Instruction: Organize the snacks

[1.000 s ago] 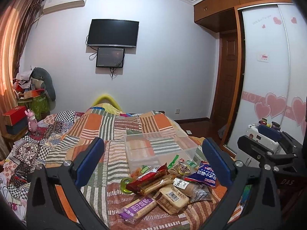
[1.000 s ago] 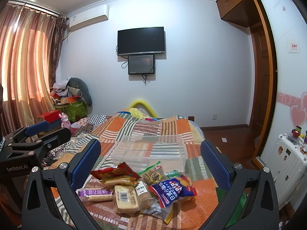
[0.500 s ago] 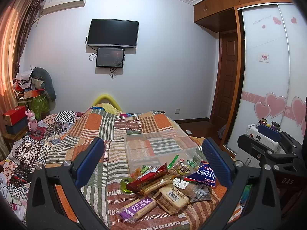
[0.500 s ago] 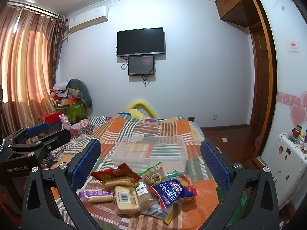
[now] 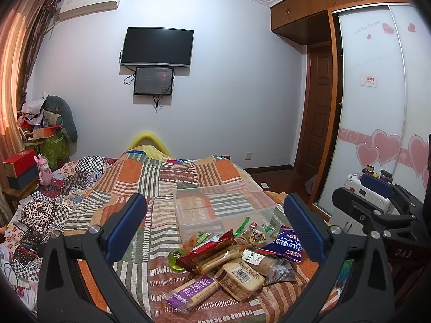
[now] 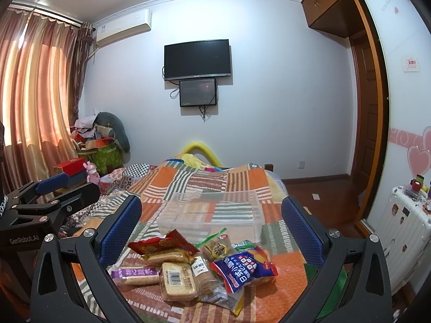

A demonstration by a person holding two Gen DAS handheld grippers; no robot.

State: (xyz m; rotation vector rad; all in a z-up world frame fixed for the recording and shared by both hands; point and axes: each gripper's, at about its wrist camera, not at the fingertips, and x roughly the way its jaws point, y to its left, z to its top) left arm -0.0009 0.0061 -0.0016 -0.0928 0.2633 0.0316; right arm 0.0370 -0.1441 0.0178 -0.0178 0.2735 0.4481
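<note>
One bed with a striped patchwork cover fills the middle of the room, and everything for the task lies on its near end. One clear plastic box sits on the cover, open at the top and holding nothing that can be made out. Just in front of it, touching its near wall or very close to it, lies one loose pile of snacks: about nine wrapped packets can be counted, though a few overlap. Among them are one blue bag, one red packet, one purple-wrapped bar and one pale block with a barcode label. One small green round container rests at the pile's left edge. The left gripper hangs above the pile with its jaws wide apart, holding nothing. The right gripper is likewise spread wide and holds nothing.
</note>
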